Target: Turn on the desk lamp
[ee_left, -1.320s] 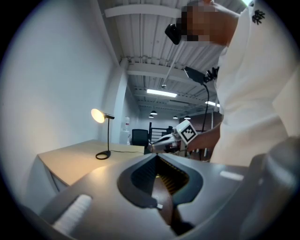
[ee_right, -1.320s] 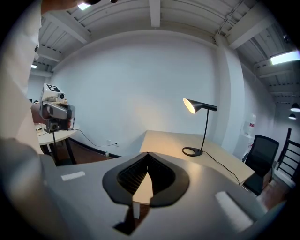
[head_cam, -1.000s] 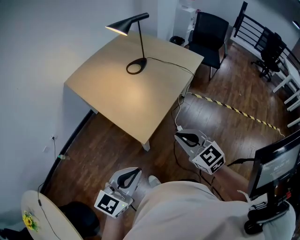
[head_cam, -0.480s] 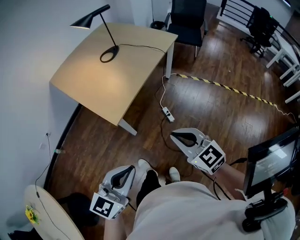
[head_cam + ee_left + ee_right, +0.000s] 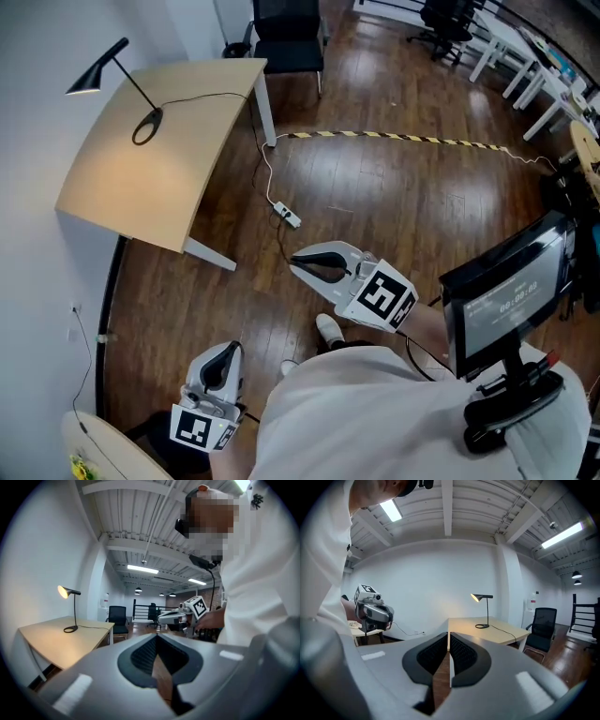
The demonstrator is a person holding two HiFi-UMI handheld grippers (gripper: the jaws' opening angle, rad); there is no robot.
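around: black chair (image 5: 286, 33) by the table (image 5: 141, 187), power strip (image 5: 288, 217) on the floor.
desk lamp (image 5: 105, 70): black, lit, on the table.
left gripper (image 5: 223, 359): jaws closed, empty.
right gripper (image 5: 305, 263): jaws closed, empty.

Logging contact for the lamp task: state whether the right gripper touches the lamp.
Apart. The head view shows the right gripper over the floor, well short of the table where the lamp stands.
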